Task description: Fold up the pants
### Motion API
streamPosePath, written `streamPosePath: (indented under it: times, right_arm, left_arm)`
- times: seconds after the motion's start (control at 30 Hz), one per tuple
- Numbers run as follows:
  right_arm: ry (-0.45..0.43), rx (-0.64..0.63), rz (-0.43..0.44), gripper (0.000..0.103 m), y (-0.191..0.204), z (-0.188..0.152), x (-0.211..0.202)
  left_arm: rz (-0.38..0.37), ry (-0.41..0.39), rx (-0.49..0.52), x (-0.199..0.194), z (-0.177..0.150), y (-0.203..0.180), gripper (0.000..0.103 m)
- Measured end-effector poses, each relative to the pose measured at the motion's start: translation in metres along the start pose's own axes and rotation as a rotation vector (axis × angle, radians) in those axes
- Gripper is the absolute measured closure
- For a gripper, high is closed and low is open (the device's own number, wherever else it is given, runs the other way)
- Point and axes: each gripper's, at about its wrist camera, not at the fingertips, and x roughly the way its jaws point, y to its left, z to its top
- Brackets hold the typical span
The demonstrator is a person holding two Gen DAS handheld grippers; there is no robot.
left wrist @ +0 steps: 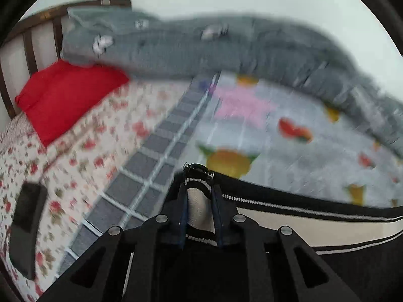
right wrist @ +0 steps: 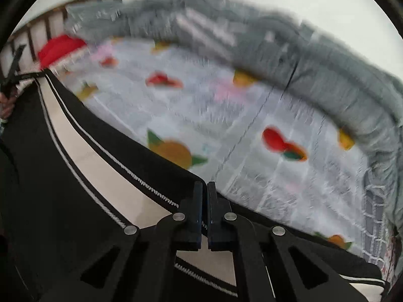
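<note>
Pants: black soft-fabric pants with a cream side stripe (right wrist: 105,166), stretched between both grippers above the fruit-print bed sheet (right wrist: 252,130).
Left gripper (left wrist: 199,188): fingers pinching a bunched edge.
Right gripper (right wrist: 204,201): fingers clamped on the hem.
Handling: likely light, limp; best gripped at edges.

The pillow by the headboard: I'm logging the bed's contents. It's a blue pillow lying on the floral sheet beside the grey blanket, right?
Not blue: the pillow is red. The left wrist view shows it lying on the floral sheet by the headboard, beside the grey blanket.
</note>
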Motion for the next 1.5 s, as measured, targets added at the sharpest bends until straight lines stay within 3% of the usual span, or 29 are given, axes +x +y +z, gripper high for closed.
streamPosePath:
  times: [0.1, 0.17, 0.2, 0.23, 0.27, 0.3, 0.43, 0.57, 0.6, 0.63, 0.67, 0.7, 0.8, 0.97, 1.0, 1.03, 1.07, 1.23, 1.37, 1.5]
  right_arm:
    - [0.009, 0.029, -0.008, 0.098, -0.001, -0.001, 0.009]
    - [0.005, 0.070, 0.025, 0.089, -0.012, -0.002, -0.004]
    - [-0.012, 0.076, 0.028, 0.078, -0.017, -0.005, -0.014]
    - [-0.040, 0.069, 0.004, 0.060, -0.026, -0.012, -0.028]
    - [-0.059, 0.066, -0.020, 0.050, -0.034, -0.018, -0.038]
    - [-0.069, 0.067, -0.037, 0.039, -0.042, -0.024, -0.045]
    - [-0.020, 0.134, -0.036, 0.037, -0.093, -0.042, -0.048]
    - [0.089, 0.095, -0.042, 0.036, -0.111, -0.051, -0.018]
    - [0.084, 0.079, -0.044, 0.044, -0.110, -0.052, -0.016]
    - [0.068, 0.049, -0.070, 0.086, -0.106, -0.052, -0.020]
    - [0.055, 0.019, -0.058, 0.096, -0.101, -0.053, -0.026]
    - [0.043, -0.006, -0.040, 0.097, -0.097, -0.055, -0.033]
    - [-0.017, -0.046, -0.090, 0.098, -0.094, -0.058, -0.040]
    - [0.023, 0.000, -0.130, 0.097, -0.098, -0.055, -0.013]
    - [0.023, -0.005, -0.158, 0.092, -0.094, -0.054, -0.015]
    - [0.030, -0.001, -0.198, 0.083, -0.092, -0.053, -0.019]
    - [0.028, 0.002, -0.224, 0.081, -0.090, -0.053, -0.023]
    - [-0.034, 0.123, -0.280, 0.081, -0.115, -0.079, -0.074]
    - [0.084, 0.178, -0.323, 0.080, -0.141, -0.097, -0.042]
    - [0.094, 0.318, -0.341, 0.079, -0.148, -0.092, -0.047]
  left_arm:
    - [0.047, -0.008, 0.011, 0.002, -0.004, -0.006, 0.080]
    - [0.040, -0.013, 0.008, -0.007, -0.003, -0.005, 0.066]
    - [0.028, -0.010, 0.010, -0.012, -0.004, -0.005, 0.061]
    - [0.014, -0.019, 0.016, -0.019, -0.006, -0.006, 0.052]
    - [0.007, -0.037, 0.024, -0.027, -0.009, -0.007, 0.046]
    - [0.013, -0.069, 0.035, -0.036, -0.012, -0.010, 0.046]
    - [-0.006, -0.113, 0.051, -0.052, -0.015, -0.030, 0.042]
    - [-0.041, -0.114, 0.060, -0.064, -0.014, -0.059, 0.042]
    - [-0.046, -0.119, 0.067, -0.069, -0.015, -0.067, 0.042]
    - [-0.049, -0.119, 0.074, -0.072, -0.015, -0.074, 0.042]
    - [-0.052, -0.116, 0.081, -0.075, -0.015, -0.082, 0.042]
    - [-0.056, -0.117, 0.087, -0.079, -0.016, -0.088, 0.042]
    - [-0.085, -0.127, 0.094, -0.085, -0.017, -0.105, 0.042]
    - [-0.159, -0.079, 0.080, -0.084, -0.018, -0.141, 0.042]
    - [-0.177, -0.077, 0.084, -0.086, -0.020, -0.146, 0.042]
    - [-0.188, -0.071, 0.089, -0.087, -0.023, -0.152, 0.042]
    - [-0.192, -0.066, 0.094, -0.089, -0.026, -0.157, 0.042]
    - [-0.234, -0.061, 0.089, -0.101, -0.046, -0.165, 0.042]
    - [-0.294, -0.025, 0.044, -0.102, -0.056, -0.172, 0.042]
    - [-0.324, -0.013, 0.042, -0.113, -0.068, -0.178, 0.042]
